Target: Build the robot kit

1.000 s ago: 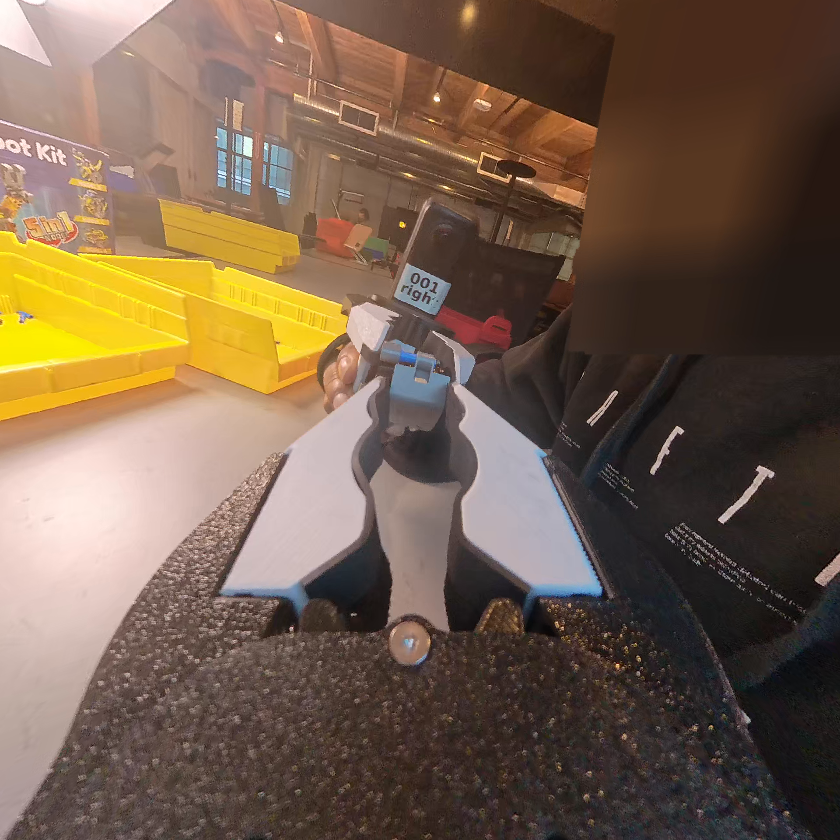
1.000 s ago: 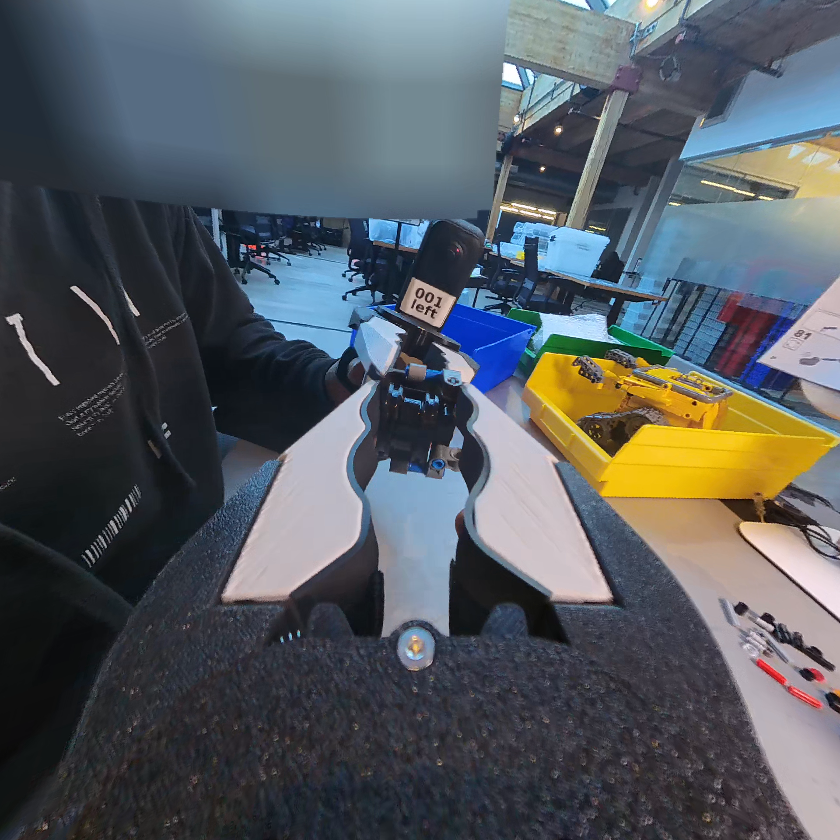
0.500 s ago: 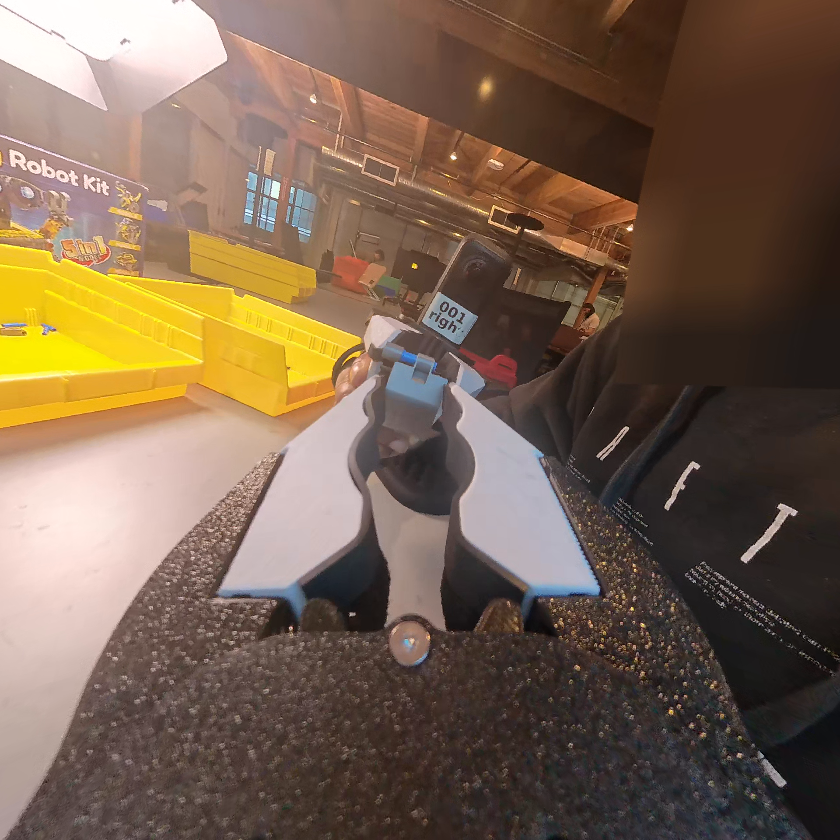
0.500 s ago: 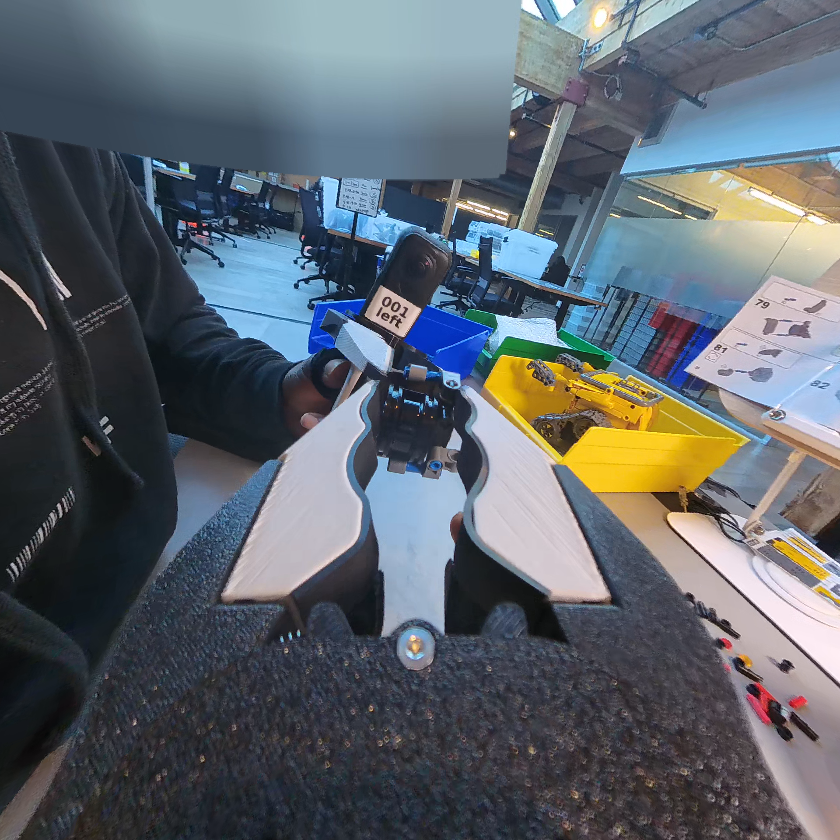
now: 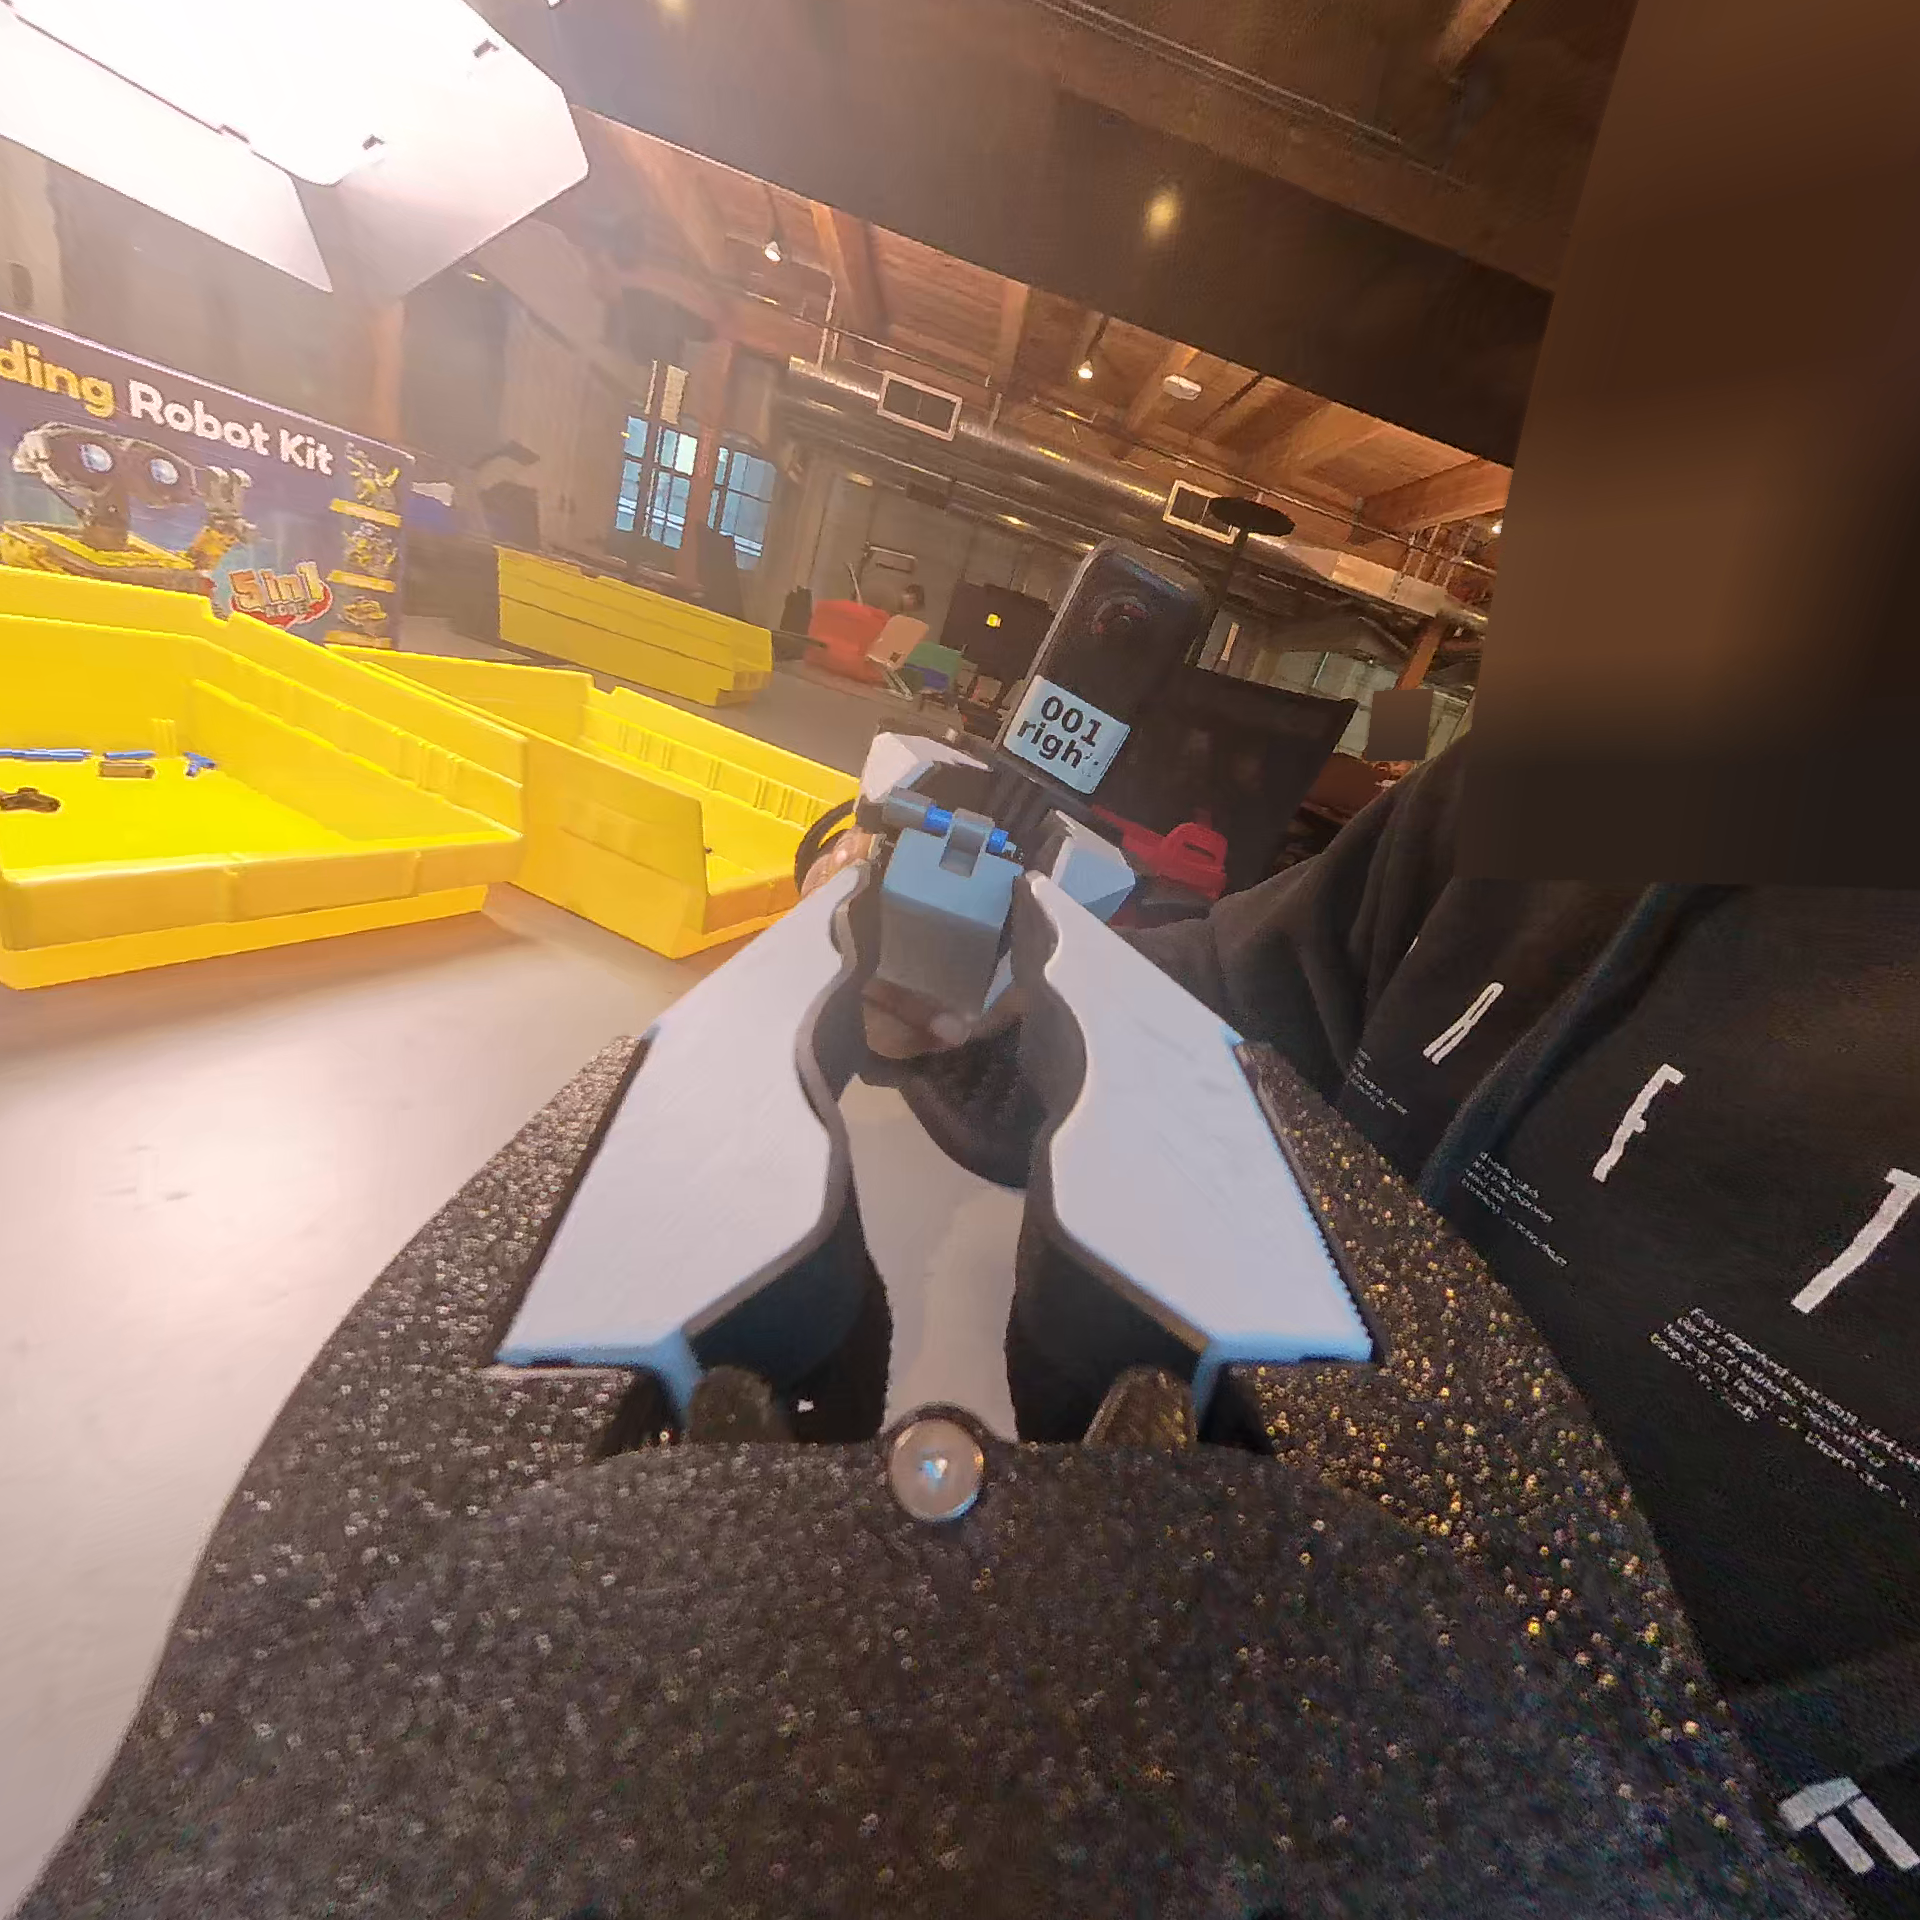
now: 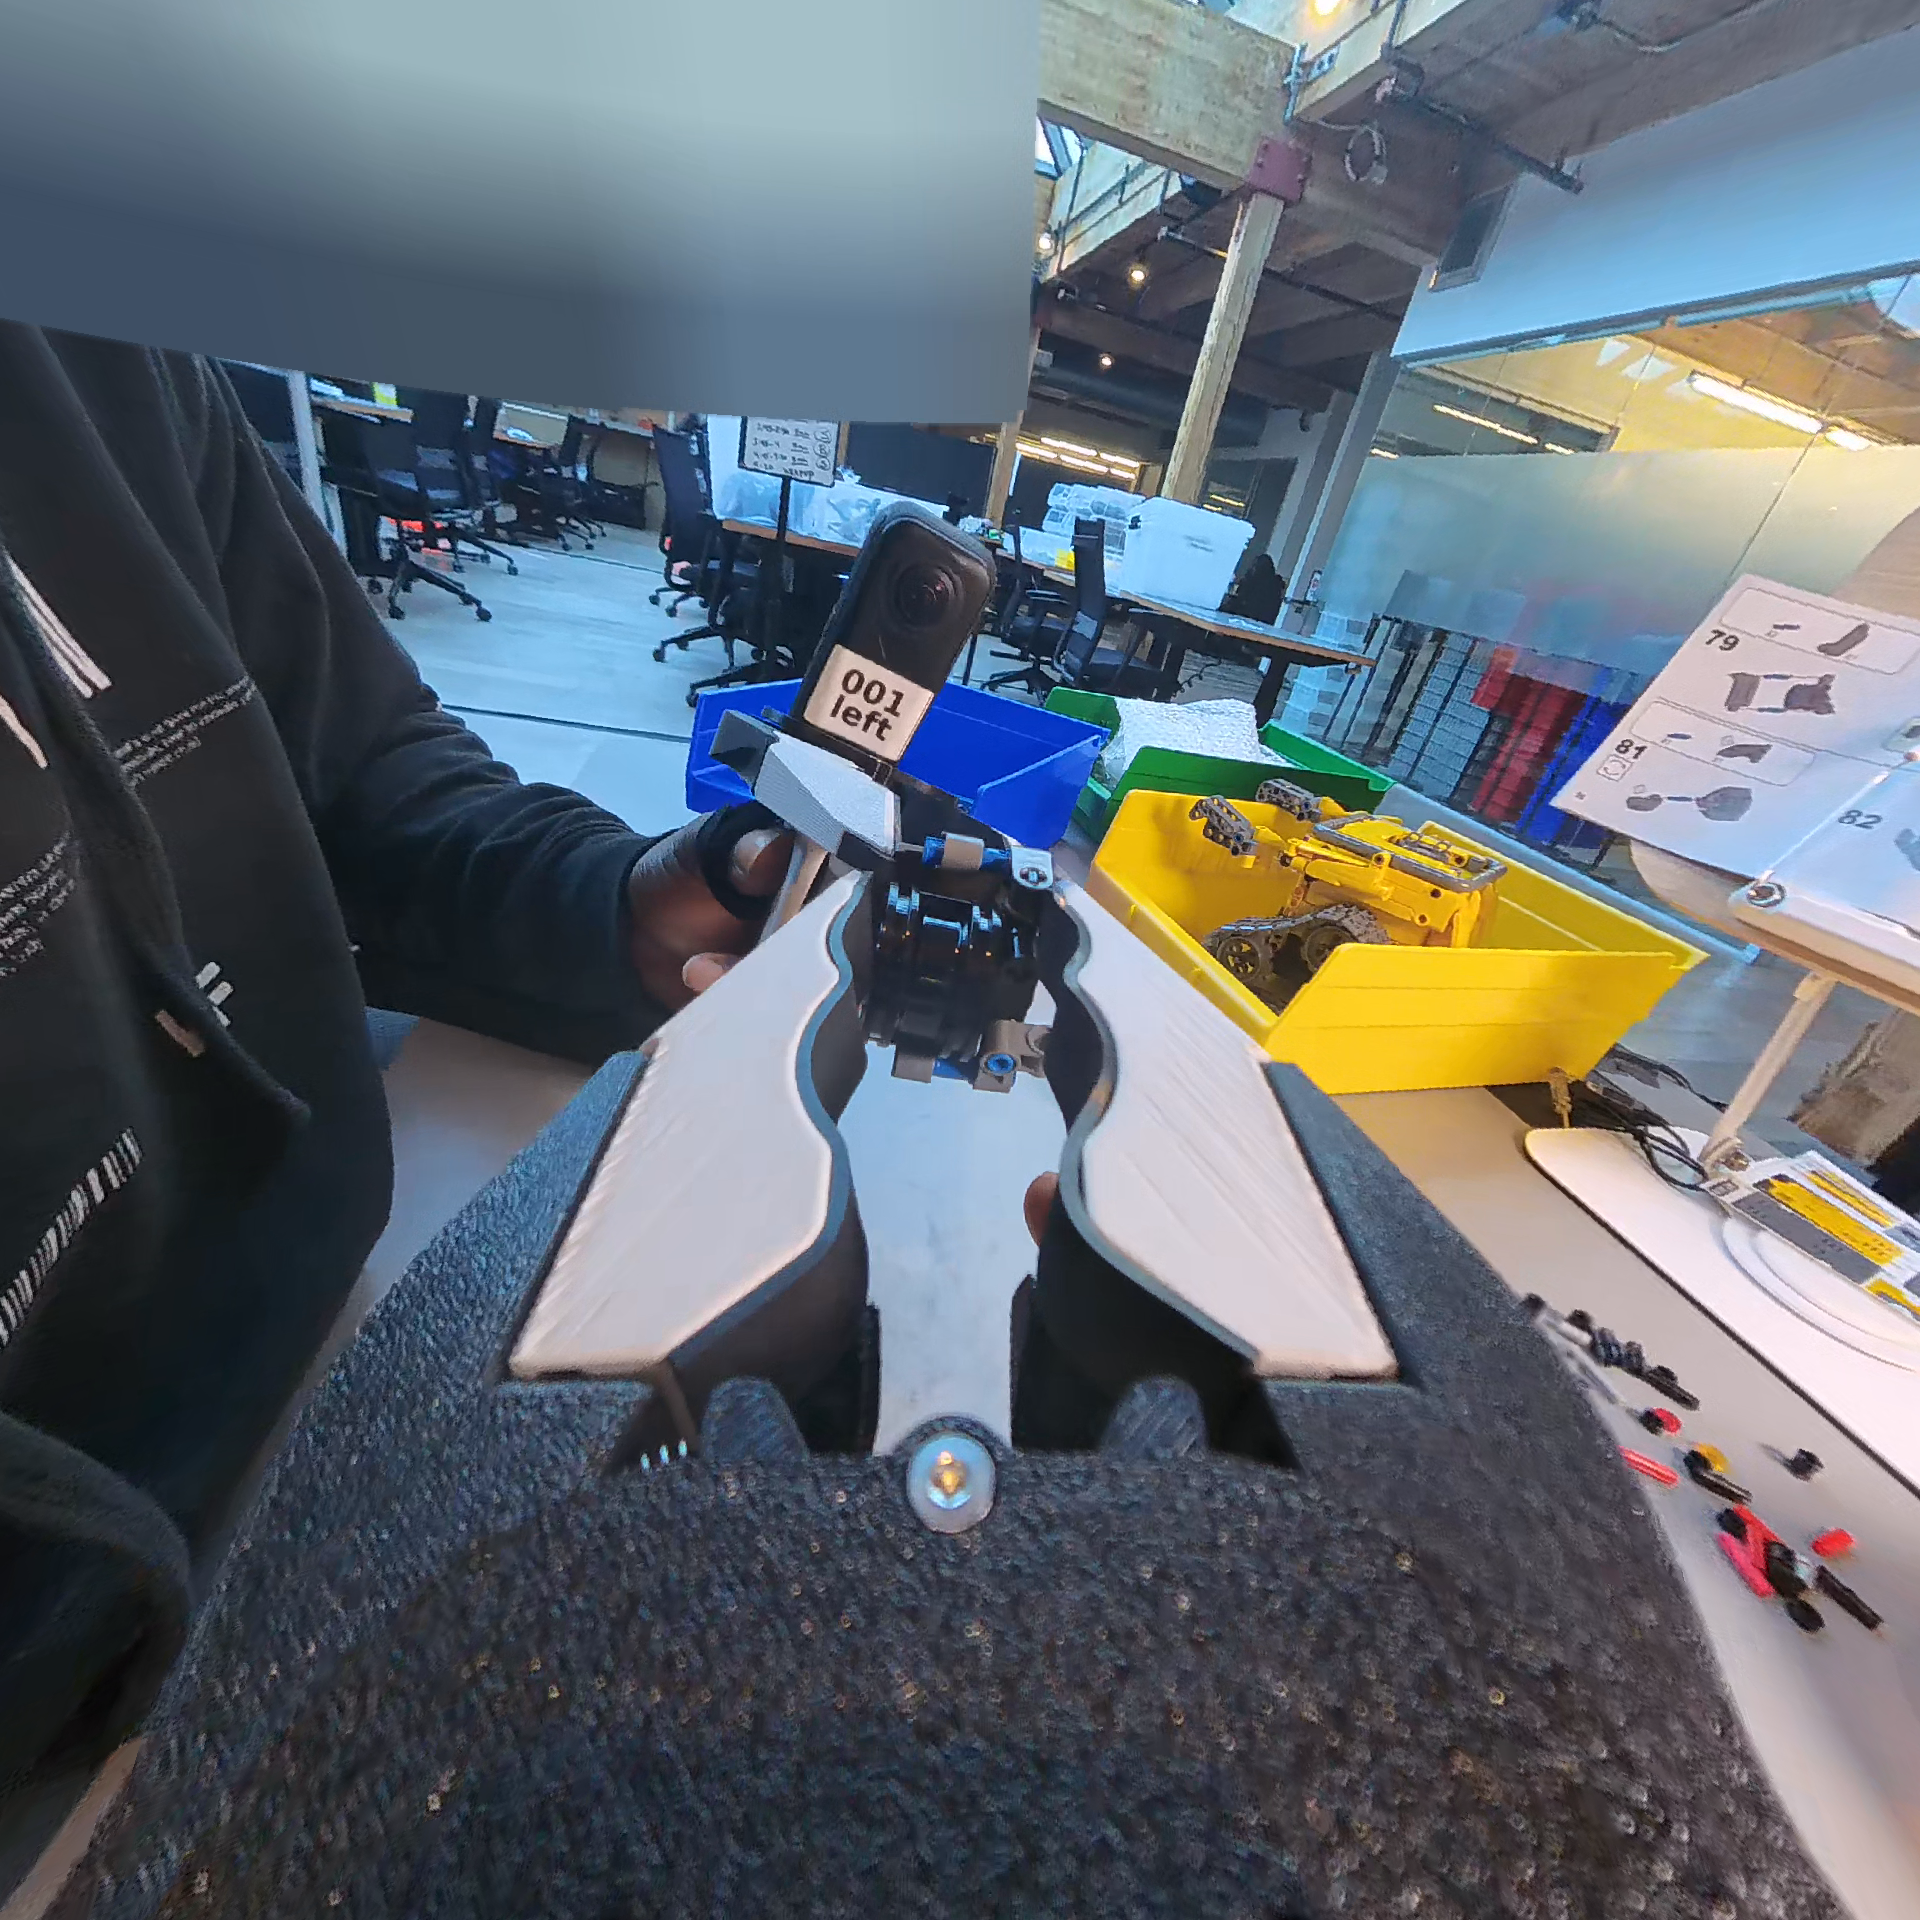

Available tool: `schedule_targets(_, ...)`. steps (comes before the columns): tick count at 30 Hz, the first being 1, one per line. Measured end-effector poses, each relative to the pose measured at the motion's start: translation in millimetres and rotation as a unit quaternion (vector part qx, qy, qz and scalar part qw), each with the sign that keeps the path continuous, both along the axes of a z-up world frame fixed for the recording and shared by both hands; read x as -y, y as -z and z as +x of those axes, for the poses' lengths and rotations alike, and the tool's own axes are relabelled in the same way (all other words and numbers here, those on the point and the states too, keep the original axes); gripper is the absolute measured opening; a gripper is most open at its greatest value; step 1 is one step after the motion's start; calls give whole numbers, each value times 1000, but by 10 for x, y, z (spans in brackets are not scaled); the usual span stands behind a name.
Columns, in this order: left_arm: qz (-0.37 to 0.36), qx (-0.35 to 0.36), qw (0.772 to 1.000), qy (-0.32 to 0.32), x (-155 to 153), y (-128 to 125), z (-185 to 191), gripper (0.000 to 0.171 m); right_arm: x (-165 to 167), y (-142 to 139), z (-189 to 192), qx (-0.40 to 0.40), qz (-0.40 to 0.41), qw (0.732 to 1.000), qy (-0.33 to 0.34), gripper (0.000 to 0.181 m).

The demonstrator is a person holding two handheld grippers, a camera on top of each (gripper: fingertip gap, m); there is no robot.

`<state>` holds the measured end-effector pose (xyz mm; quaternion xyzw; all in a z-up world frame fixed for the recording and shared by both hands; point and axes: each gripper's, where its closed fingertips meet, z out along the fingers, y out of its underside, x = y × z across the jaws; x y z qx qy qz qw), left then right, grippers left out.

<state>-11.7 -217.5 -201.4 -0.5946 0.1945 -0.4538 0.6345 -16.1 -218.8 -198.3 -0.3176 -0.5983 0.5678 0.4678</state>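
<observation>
— What's on the table?
— Yellow bins (image 5: pixel 623 831), a kit box (image 5: pixel 208 499) behind them.
— And the other side?
— Yellow bin (image 6: pixel 1455 997) holding a tracked model (image 6: pixel 1340 883); blue bin (image 6: pixel 997 748), green bin (image 6: pixel 1195 774), loose parts (image 6: pixel 1766 1538).

We found the left wrist view warm and dim, a bright lamp panel (image 5: pixel 301 114) blown out to white at the top left. The right wrist view ran cooler, daylit from windows (image 6: pixel 1662 416). Wide-angle bending curved both frames at the edges. The small parts (image 6: pixel 1756 1538) on the table (image 6: pixel 1507 1174) were smeared by blur, and far desks sat soft.
</observation>
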Motion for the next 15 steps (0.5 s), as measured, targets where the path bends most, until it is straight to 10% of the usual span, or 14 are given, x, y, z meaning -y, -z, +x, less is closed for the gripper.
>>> schedule_targets(9, -3, -17, 1000, -23, -90, 11, -59, 23, -76, 18, -63, 17, -72, 997, -21, 29)
schedule_targets(15, -90, 2, 995, -32, -266, 199, -158, 23, -285, 187, -185, 106, -293, 947, -77, 30)
